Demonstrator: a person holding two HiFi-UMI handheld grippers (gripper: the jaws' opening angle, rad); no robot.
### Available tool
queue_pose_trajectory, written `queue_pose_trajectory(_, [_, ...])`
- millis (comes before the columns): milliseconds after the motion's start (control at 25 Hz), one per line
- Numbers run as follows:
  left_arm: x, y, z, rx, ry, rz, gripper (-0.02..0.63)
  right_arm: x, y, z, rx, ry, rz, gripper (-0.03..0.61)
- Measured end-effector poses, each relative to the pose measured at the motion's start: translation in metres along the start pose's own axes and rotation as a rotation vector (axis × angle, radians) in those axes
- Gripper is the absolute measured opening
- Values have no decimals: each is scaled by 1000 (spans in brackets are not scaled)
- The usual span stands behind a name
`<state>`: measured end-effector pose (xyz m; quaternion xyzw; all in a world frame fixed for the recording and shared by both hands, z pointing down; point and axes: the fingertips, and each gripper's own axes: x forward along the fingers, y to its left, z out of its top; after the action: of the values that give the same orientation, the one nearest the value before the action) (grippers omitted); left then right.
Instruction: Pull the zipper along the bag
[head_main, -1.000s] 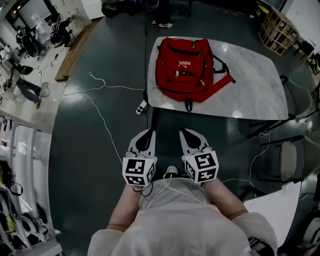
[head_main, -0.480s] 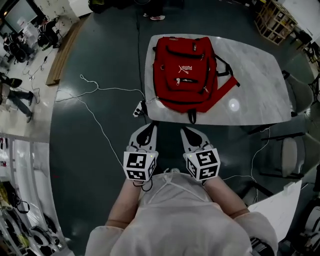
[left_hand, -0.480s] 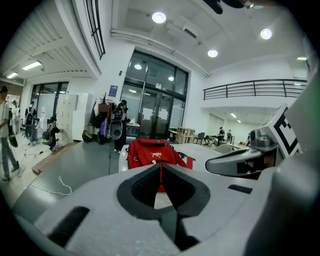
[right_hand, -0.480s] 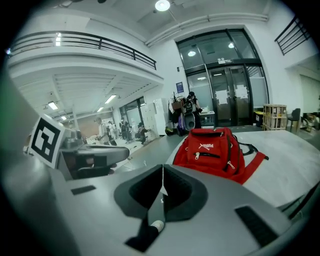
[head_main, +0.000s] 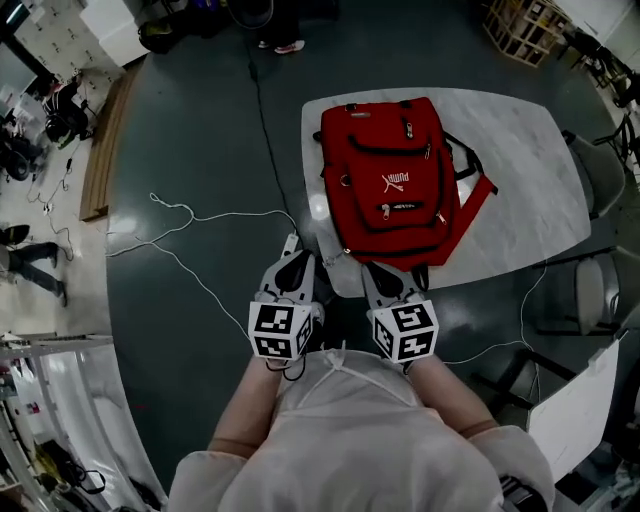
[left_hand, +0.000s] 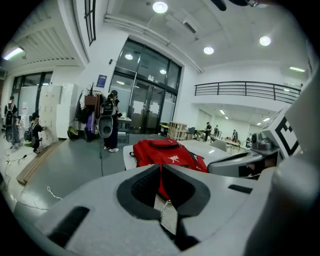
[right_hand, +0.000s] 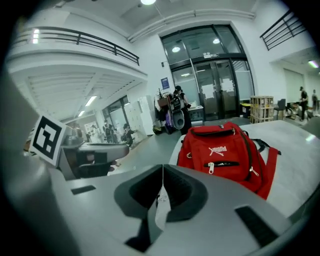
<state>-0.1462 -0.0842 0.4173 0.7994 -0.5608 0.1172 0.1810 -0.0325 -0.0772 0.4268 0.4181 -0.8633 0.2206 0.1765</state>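
Red backpack (head_main: 395, 180) flat on pale marble table (head_main: 540, 200).

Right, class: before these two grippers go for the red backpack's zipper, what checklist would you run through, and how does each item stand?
1. The red backpack lies flat on the table, front up: ok.
2. The left gripper is empty, jaws together: ok.
3. The right gripper is empty, jaws together: ok.
4. A zipper pull is in sight on the bag's front: ok.
5. Either gripper touches the bag: not ok, both are short of it.
6. Which zipper runs freely: cannot tell.
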Motion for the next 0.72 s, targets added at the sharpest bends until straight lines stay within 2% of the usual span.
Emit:
queue_pose_trajectory(120, [17,20,-1,21,43,-64,26,21,-7,5,41,0,-83,28])
queue_pose_trajectory(320, [42,30,-21,40,134,-170,26,48,-21,-17,131,100,-159,28])
queue_pose_trajectory(480, [56,19,-50,79,222,-242,26,57,-32,-45,185,205,-173,28])
queue_pose_trajectory(600, [63,14,-70,104,277,-258,25,65,-40,-68,181,288,-171,28])
queue_pose_trajectory(720, [70,10,-89,79,323,-252,26,74,-51,-90,178,369,-161,28])
